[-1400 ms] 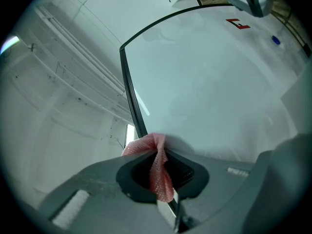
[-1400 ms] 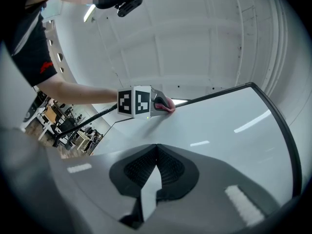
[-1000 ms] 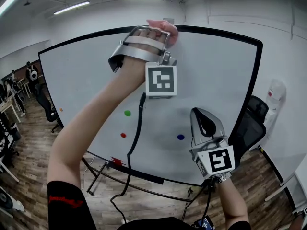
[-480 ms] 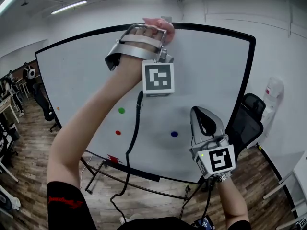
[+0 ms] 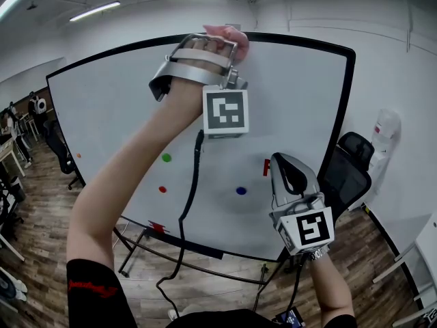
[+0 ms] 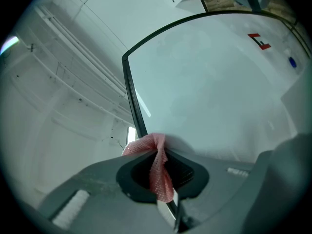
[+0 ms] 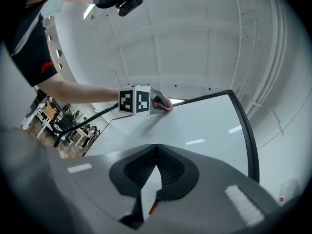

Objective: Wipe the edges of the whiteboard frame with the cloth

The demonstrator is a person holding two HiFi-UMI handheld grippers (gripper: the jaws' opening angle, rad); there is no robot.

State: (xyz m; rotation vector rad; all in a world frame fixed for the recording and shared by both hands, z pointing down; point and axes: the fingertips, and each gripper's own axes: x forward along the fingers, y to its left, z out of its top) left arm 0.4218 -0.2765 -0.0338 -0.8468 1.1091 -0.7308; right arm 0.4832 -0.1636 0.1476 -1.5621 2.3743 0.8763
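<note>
Mid-wipe at the board's 12 o'clock, the left gripper [image 6: 163,169] clamps the pink cloth [image 6: 141,146] against the whiteboard frame [image 6: 132,94], while the right gripper [image 7: 156,162] hangs closed and empty near 5 o'clock; next, probably, a steady slide along the black rail.

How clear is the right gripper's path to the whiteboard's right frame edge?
Probably yes: the right gripper is shut, empty, near the right frame edge with nothing between. The cloth is in the left gripper.

Head view fronts whiteboard [image 5: 293,101], gripper views nearer — board shared
</note>
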